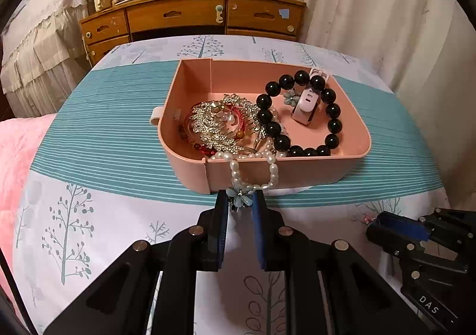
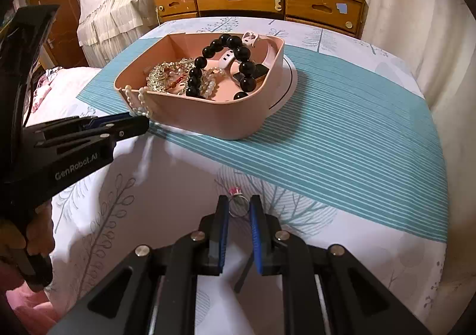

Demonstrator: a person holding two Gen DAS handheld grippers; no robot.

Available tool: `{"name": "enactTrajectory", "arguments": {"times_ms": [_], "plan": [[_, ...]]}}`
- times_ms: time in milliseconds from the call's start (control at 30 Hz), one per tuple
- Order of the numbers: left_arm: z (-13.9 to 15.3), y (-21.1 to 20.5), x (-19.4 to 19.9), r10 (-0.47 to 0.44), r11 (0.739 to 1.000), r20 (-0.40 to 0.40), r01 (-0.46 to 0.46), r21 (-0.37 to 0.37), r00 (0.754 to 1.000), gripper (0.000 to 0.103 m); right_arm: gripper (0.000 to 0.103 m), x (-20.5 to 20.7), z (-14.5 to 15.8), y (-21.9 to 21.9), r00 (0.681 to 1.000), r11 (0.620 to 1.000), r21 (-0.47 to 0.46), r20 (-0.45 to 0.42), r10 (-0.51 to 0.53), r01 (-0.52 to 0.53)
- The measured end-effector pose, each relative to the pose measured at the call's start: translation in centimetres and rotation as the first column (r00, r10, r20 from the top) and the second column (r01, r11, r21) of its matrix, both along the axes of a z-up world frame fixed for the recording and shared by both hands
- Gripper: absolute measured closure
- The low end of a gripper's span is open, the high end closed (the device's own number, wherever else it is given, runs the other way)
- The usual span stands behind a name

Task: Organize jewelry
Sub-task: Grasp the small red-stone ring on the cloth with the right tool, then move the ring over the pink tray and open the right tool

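A pink jewelry tray [image 1: 297,169] sits on the teal striped cloth, holding a black bead bracelet [image 1: 300,114], a rhinestone hair comb [image 1: 220,123] and a white band [image 1: 306,102]. A pearl strand [image 1: 253,168] hangs over the tray's front wall. My left gripper [image 1: 240,201] is shut on the blue flower pendant [image 1: 241,197] at the strand's end, just in front of the tray. It also shows in the right wrist view [image 2: 139,120]. My right gripper [image 2: 239,207] is shut on a silver ring [image 2: 238,204] with a pink top, low over the bedsheet, apart from the tray [image 2: 208,117].
The bed has a white tree-print sheet [image 1: 89,216] and a pink blanket [image 1: 17,162] at the left. A wooden dresser [image 1: 193,16] with clutter stands behind the bed. A curtain [image 1: 372,7] hangs at the right. The right gripper shows at the lower right of the left wrist view [image 1: 386,224].
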State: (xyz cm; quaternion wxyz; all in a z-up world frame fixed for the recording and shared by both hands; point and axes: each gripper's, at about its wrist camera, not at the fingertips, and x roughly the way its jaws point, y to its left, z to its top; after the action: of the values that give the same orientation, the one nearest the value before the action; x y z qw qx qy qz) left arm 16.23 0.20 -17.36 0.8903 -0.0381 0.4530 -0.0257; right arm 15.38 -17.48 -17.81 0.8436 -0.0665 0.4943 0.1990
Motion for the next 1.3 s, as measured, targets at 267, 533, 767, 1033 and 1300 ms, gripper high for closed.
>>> {"name": "enactTrajectory", "arguments": {"times_ms": [267,533,767,1033,1300], "plan": [[2.0,-0.3,-0.8,-0.038,0.999,0.052,0.039,-0.018,0.998,0.089,0.089,0.2,1.0,0.5,1.0,1.0,0.026,0.016,0.017,-0.017],[4.8,-0.1,0.6,-0.036,0.999,0.13,0.038,-0.013,0.991,0.092,0.089,0.7,3.0,1.4,0.997,0.996,0.075,0.06,0.037,-0.041],[5.2,1.0,2.6,-0.009,1.0,0.152,0.005,0.028,0.988,0.092,0.089,1.8,5.5,2.2,0.989,0.989,0.141,0.144,0.033,-0.053],[5.0,1.4,2.9,0.003,1.0,0.115,-0.006,0.025,0.993,0.075,0.084,3.8,6.7,3.3,0.976,0.993,0.119,0.215,-0.019,-0.007],[5.4,1.1,2.4,0.0,0.998,0.104,-0.007,0.059,0.995,0.025,0.049,4.1,5.3,2.1,0.991,0.994,0.1,0.122,-0.055,0.042]]}}
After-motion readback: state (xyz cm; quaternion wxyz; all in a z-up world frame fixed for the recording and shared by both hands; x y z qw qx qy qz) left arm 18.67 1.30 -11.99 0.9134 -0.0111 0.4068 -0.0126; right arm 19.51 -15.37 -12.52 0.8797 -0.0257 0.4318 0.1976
